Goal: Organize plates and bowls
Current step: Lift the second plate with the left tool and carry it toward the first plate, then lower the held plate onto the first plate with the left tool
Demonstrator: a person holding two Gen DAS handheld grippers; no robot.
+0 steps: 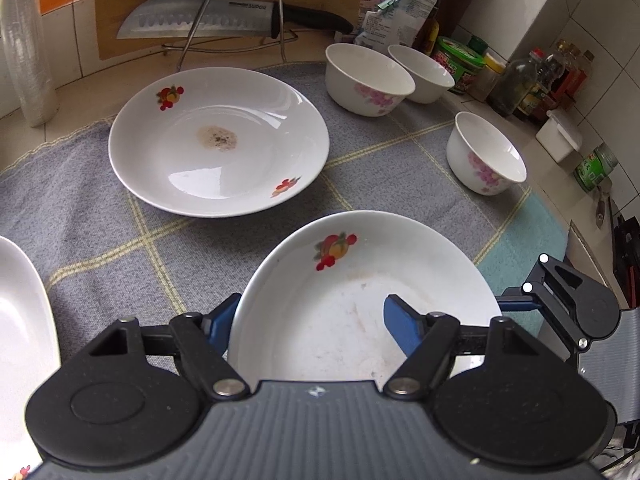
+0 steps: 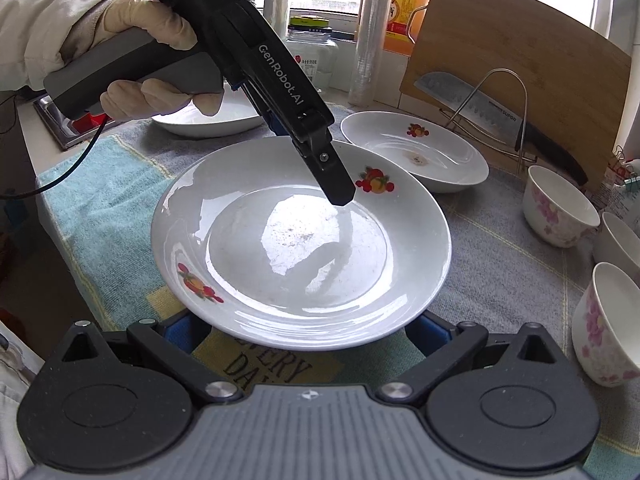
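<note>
White plate (image 1: 360, 292) tilted, near rim clamped by left hand-held gripper (image 1: 316, 320).

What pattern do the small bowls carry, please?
Pink blossoms on white, clearest on the nearest bowl in the right wrist view.

A grey checked cloth (image 1: 100, 232) covers the tabletop (image 1: 36, 136). A wooden cutting board (image 2: 532, 60) leans at the back. A large knife (image 1: 208, 18) rests on a wire rack (image 1: 236, 12). Sauce bottles (image 1: 532, 80) and a green jar (image 1: 460, 60) stand near the tiled wall (image 1: 580, 8).
</note>
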